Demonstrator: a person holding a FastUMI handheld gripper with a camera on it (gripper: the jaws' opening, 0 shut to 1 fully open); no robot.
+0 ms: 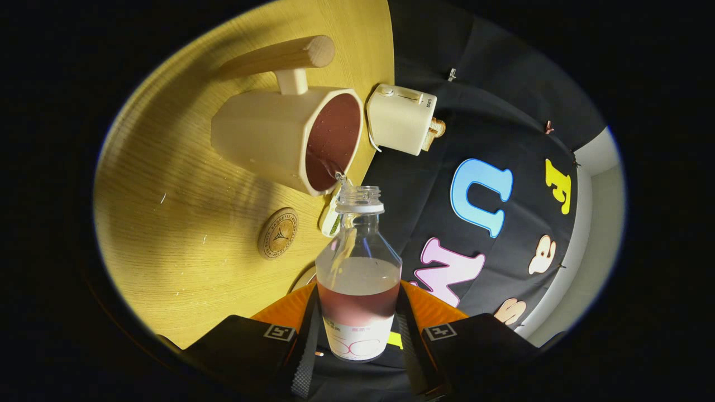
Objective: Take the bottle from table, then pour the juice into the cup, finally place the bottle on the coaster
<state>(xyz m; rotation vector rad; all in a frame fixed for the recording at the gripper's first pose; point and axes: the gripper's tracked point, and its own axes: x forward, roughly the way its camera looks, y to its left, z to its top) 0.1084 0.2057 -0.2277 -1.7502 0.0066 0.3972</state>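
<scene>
In the gripper view, the bottle (358, 279) is seen clamped between the jaws of the gripper (357, 340), one finger pressed against each side of its lower, labelled part, so the first step of the task, taking it from the table (184, 245), can be judged as done. The bottle is uncapped and tipped forward, its open neck held at the lower lip of the cup (290, 139), which lies at about 11 o'clock from the bottle's mouth. A thin stream of reddish juice (357, 304) is seen passing from the neck into the cup, whose inside is already darkened nearly to the brim by the liquid; the pouring is therefore judged to be well under way and probably close to its end, although a fair amount of juice is left in the bottle's lower half. The round coaster (277, 233) lies bare on the table at about 10 o'clock from the bottle's body and well apart from the cup, so the last step, setting the bottle upon it, is not yet done. A small cream toaster-like box (400, 118) is seen just beside the cup at 3 o'clock from it.
</scene>
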